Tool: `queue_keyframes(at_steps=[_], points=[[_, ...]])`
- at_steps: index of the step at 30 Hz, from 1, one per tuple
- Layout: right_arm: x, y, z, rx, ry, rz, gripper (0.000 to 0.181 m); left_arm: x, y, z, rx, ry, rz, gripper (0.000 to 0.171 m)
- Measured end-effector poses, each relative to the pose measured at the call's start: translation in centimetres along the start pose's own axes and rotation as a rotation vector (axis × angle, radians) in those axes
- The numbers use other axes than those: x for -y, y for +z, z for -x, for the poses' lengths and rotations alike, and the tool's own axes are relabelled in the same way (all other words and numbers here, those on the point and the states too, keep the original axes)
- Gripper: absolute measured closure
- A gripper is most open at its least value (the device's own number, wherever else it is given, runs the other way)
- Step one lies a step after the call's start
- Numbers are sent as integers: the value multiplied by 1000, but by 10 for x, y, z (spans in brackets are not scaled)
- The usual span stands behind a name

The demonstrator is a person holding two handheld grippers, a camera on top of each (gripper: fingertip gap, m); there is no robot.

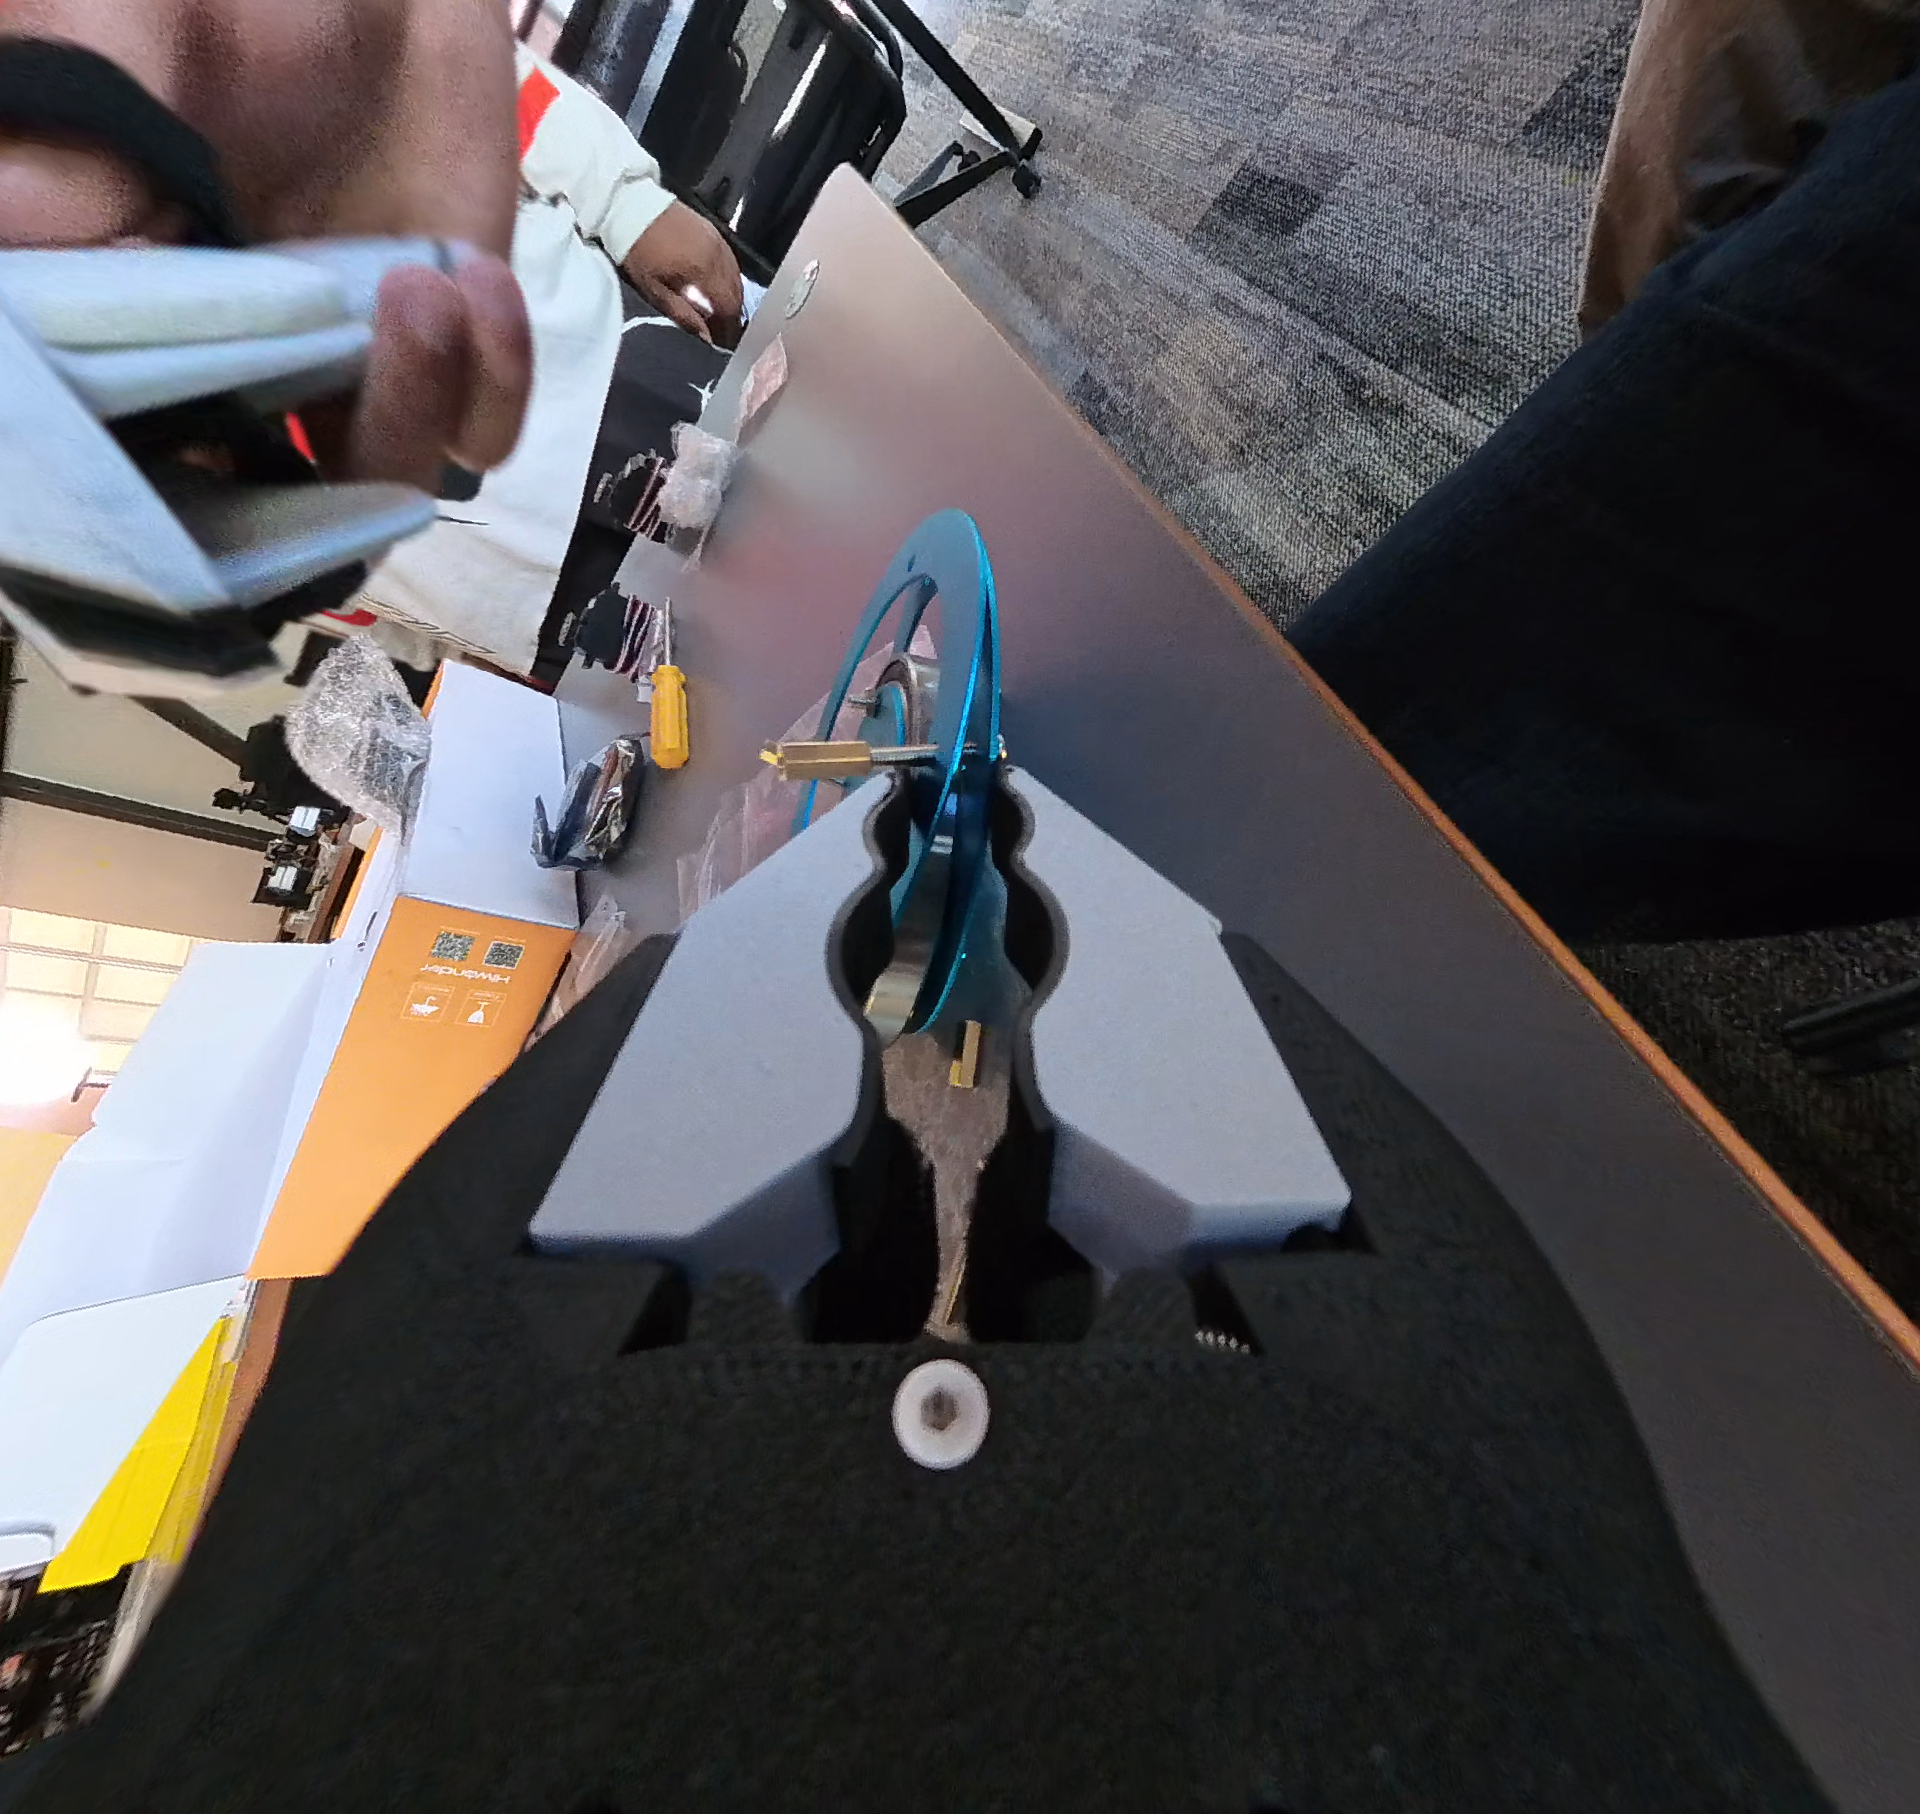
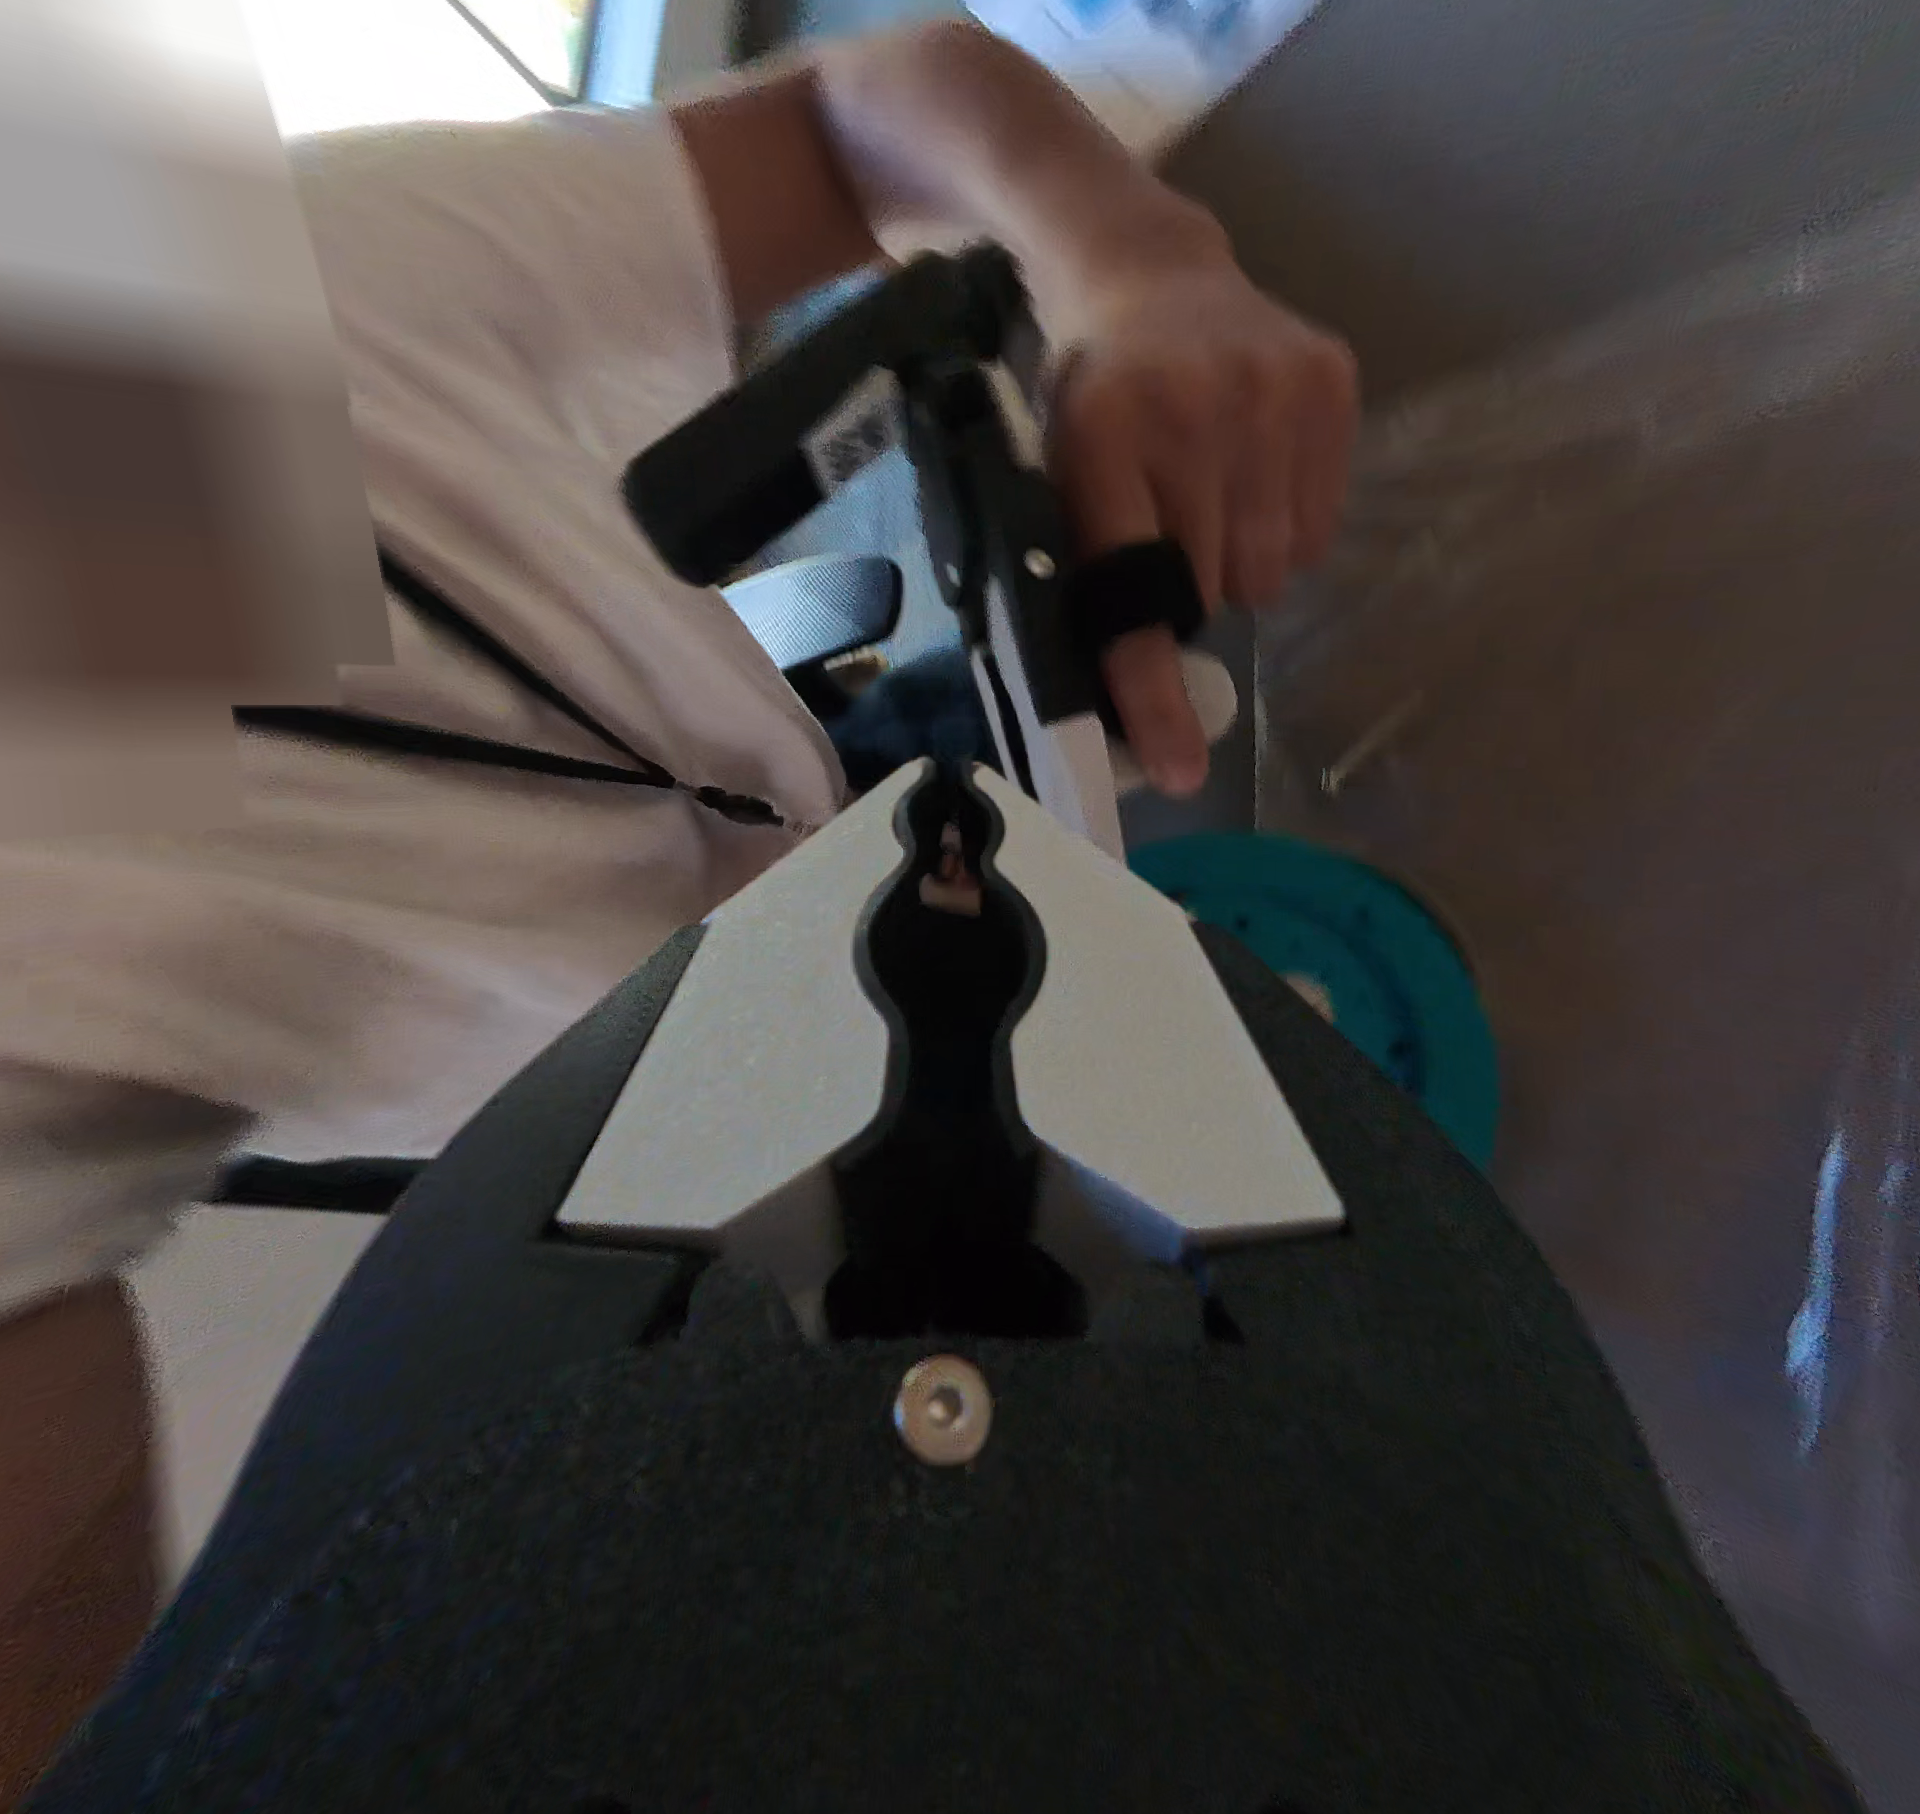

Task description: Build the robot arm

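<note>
Left gripper (image 1: 943,871): fingers clamped on the edge of a blue ring-shaped plate (image 1: 940,725), held on edge above the grey tabletop (image 1: 1195,725); a brass standoff (image 1: 816,758) projects from the plate. Right gripper (image 2: 948,850): fingers nearly together around a small brownish piece (image 2: 951,881), too blurred to identify. A yellow-handled screwdriver (image 1: 668,715) lies nearby beside an orange-and-white box (image 1: 457,933).

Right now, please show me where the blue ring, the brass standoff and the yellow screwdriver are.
blue ring (image 1: 971,621): left wrist view, on its upper rim, above the fingers.
brass standoff (image 1: 821,758): left wrist view, on the middle of its hexagonal body.
yellow screwdriver (image 1: 668,720): left wrist view, on its yellow handle.
</note>
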State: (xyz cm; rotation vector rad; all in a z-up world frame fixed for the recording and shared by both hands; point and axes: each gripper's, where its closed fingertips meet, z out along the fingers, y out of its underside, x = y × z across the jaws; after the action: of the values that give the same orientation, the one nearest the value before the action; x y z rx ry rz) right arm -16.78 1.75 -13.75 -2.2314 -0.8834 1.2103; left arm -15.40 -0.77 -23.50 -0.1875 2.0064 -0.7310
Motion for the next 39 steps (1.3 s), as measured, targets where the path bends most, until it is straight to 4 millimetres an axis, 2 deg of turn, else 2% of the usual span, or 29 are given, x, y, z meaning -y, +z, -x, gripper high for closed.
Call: queue_keyframes(at_steps=[1,3,4,7,11,14,21,26,29,32,39], points=[[3,-1,1,30,-114,-63,177,0,-1,1,-1,-6,-5,157],[6,0,5,120,-329,-162,145,-1,-2,2,-1,-16,-15,157],[4,3,8,172,-393,-174,139,-1,-2,3,-2,-19,-20,157],[-22,13,7,314,-477,12,146,-1,-3,3,-7,-33,-29,157],[-45,19,-27,284,-638,333,151,-2,-4,3,-13,-47,-39,157],[-43,21,-40,300,-752,437,156,-2,-4,3,-16,-60,-45,157],[-51,25,-37,512,-781,591,161,-4,-6,5,-27,-92,-59,156],[-55,32,-34,535,-830,633,174,-4,-5,4,-31,-94,-57,156],[-54,33,-32,516,-834,628,176,-3,-5,4,-30,-95,-57,156],[-52,32,-34,426,-746,639,177,-4,-6,7,-19,-97,-52,157],[-55,33,-39,71,-191,644,177,-5,-2,5,-6,-70,-16,157]])
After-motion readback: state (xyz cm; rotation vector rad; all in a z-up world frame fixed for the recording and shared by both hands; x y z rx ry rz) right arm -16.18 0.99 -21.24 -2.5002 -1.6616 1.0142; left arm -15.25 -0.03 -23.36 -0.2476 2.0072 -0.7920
